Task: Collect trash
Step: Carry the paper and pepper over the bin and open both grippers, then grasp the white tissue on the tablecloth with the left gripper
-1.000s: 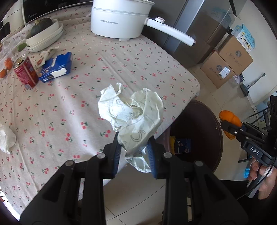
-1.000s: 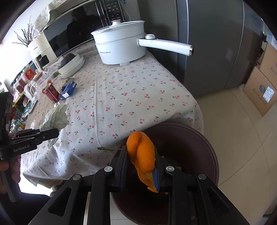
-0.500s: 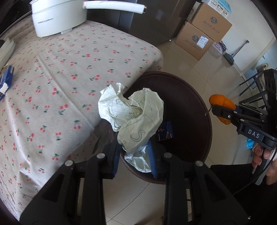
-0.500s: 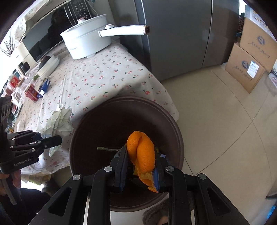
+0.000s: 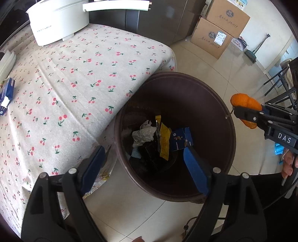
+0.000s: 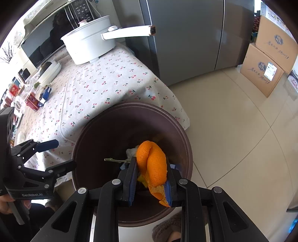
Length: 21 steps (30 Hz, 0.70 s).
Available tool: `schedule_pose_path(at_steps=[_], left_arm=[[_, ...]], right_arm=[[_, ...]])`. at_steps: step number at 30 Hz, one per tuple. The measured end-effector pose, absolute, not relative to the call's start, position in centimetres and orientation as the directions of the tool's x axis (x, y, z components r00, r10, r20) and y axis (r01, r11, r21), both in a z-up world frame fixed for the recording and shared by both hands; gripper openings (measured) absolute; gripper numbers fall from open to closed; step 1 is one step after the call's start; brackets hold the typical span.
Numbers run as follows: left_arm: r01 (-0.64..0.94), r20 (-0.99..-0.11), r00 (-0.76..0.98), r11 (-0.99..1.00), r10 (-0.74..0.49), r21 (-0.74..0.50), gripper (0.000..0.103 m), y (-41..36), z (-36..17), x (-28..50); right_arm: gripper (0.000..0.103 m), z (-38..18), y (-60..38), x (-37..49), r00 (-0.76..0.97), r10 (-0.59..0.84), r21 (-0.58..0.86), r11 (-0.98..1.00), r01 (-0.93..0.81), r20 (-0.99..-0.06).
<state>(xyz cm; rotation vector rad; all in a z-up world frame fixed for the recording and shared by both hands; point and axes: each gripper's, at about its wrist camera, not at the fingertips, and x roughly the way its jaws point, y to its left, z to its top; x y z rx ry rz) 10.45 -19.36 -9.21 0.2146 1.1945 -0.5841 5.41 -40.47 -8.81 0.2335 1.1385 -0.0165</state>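
Right wrist view—orange peel above bin.

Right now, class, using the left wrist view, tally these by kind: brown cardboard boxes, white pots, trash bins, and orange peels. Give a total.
brown cardboard boxes: 2
white pot: 1
trash bin: 1
orange peel: 1
Total: 5
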Motion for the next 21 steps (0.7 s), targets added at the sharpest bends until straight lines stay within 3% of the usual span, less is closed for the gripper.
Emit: schedule_pose_path(at_steps=[4,5,7,8,21], left_arm=[[0.509,-0.917,0.254,0.848,-0.309,-0.144,0.086,-17.8,-8.9,10.4],[0.503,-0.916,0.258,0.852,-0.307,-0.144,0.086,-17.5,-8.9,10.3],[0.491,-0.916,0.265,0.86,-0.302,-0.142,0.086,-16.6,-8.8,10.3],[0.485,-0.916,0.267,0.863,-0.3,-0.141,0.086,-16.1,-8.8,10.3],[0.4,-0.916,0.301,0.907,-0.265,-0.131,0.086,-11.0,-8.0,10.5]], right_arm=[[0.034,-8.9,-40.2,5.8,0.413,0.093,0.165,0.976,0.144,-0.906],[0.05,-8.9,-40.2,5.9,0.403,0.087,0.159,0.976,0.149,-0.911],[0.072,-8.7,-40.4,6.0,0.407,0.08,0.165,0.97,0.177,-0.91],[0.075,-8.5,-40.5,6.0,0.415,0.082,0.175,0.966,0.191,-0.906],[0.078,-7.0,-37.1,7.7,0.434,0.095,0.169,0.976,0.134,-0.896]])
